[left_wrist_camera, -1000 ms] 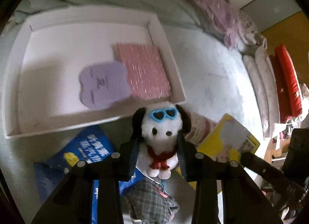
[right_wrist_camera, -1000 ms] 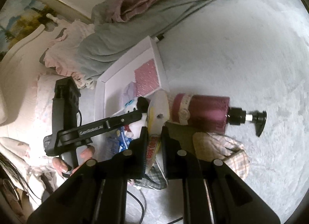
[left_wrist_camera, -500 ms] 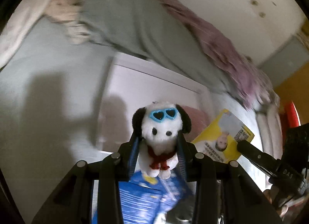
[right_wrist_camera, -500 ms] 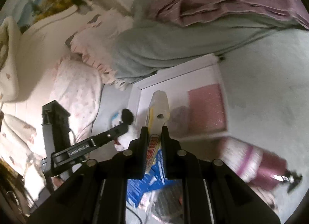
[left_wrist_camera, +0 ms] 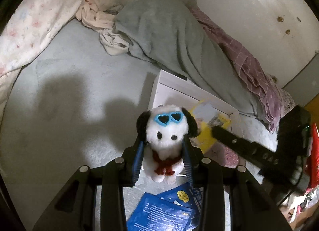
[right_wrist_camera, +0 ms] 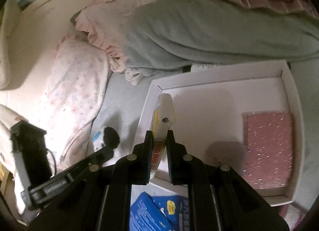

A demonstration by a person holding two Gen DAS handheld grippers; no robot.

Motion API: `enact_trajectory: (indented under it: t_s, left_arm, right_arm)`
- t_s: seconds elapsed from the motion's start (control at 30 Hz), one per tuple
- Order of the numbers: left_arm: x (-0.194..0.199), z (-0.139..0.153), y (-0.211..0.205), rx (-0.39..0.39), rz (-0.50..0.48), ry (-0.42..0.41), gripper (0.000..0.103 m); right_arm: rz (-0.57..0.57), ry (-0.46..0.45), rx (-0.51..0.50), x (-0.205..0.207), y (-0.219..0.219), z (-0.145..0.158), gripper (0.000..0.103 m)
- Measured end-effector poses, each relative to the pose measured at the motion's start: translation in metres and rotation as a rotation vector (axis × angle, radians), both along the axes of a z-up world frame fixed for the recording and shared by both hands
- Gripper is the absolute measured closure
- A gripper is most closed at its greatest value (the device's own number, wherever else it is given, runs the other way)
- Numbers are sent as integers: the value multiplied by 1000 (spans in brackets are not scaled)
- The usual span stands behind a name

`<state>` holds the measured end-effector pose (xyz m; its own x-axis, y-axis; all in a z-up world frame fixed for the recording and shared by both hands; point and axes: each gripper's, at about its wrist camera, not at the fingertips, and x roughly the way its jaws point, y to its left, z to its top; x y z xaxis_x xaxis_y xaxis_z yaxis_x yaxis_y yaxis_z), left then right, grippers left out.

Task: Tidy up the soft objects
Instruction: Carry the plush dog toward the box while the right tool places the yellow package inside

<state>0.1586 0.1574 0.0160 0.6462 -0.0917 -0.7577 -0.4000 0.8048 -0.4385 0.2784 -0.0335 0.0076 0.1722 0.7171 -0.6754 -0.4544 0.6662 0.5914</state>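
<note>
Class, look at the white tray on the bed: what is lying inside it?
Inside the white tray lies a pink glittery pad, with a pale purple piece beside it. The right gripper and its yellow packet hide part of the floor.

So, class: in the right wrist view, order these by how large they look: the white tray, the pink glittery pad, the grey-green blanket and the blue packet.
1. grey-green blanket
2. white tray
3. pink glittery pad

The blue packet looks comparable to the pad, but it is nearer the camera and partly hidden, so unranked.
</note>
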Motion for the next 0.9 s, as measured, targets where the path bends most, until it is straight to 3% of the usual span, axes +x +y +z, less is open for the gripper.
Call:
enact_trajectory:
  t_s: [0.17, 0.23, 0.4, 0.47, 0.57, 0.7, 0.77, 0.9]
  left_arm:
    - [-1, -3, 4, -15, 37, 16, 68]
    - [-1, -3, 5, -10, 54, 18, 68]
    - [0, -4, 4, -19, 66, 24, 68]
    - [1, -4, 3, -7, 73, 36, 68]
    - [2, -5, 1, -8, 74, 40, 68]
    - [4, -5, -2, -23, 65, 23, 68]
    - [5, -5, -4, -15, 69, 23, 68]
    - [9, -5, -8, -2, 55, 21, 68]
  right_arm:
    - [-111, 120, 50, -4, -9, -32, 88]
    - [-93, 147, 43, -9, -7, -37, 85]
    - [34, 152, -145, -17, 7, -35, 75]
    - [83, 155, -156, -23, 8, -27, 51]
    - [121, 118, -113, -30, 1, -8, 41]
    - [15, -46, -64, -29, -18, 20, 40]
    - [-27, -96, -21, -22, -21, 19, 41]
    - [-52, -11, -83, -4, -4, -15, 54]
